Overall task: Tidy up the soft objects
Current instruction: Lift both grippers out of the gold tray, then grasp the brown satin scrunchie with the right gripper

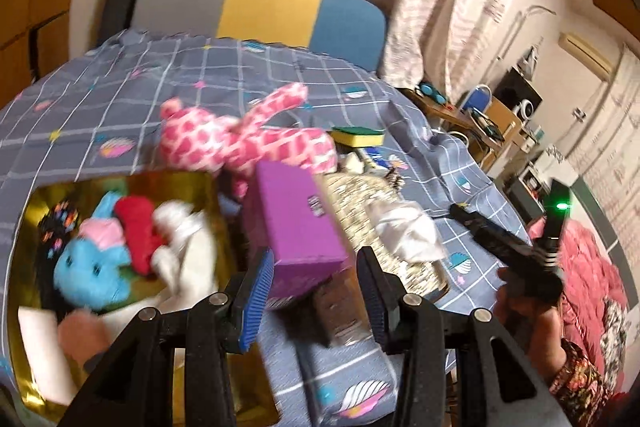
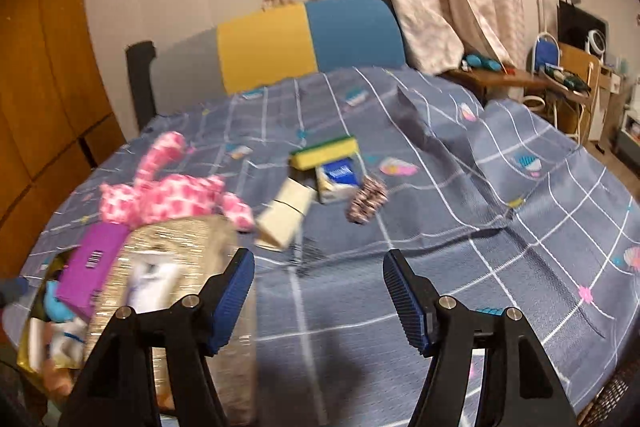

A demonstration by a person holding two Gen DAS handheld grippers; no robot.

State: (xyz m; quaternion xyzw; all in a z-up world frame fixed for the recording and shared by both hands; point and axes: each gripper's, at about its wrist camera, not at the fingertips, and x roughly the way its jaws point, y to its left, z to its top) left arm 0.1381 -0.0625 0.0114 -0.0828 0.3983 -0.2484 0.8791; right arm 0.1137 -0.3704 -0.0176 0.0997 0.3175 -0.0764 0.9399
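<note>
My left gripper (image 1: 316,291) is shut on a purple box (image 1: 296,223), held tilted above the bedspread beside a gold box (image 1: 168,179). The gold box holds a blue plush (image 1: 88,267), a red piece and white soft things. A pink spotted plush (image 1: 248,139) lies just beyond. My right gripper (image 2: 318,291) stands open over the bare bedspread with nothing between its fingers. Ahead of it lie a yellow-green sponge (image 2: 324,153), a blue tissue pack (image 2: 340,175), a cream block (image 2: 286,211) and a patterned scrunchie (image 2: 366,201).
A glittery box (image 2: 180,239) with a white cloth (image 1: 404,227) in it stands right of the gold box. The bed's striped headboard (image 2: 304,43) and curtains are behind. A cluttered desk (image 2: 520,79) stands at the right. A person's hand (image 1: 532,311) holds the other gripper.
</note>
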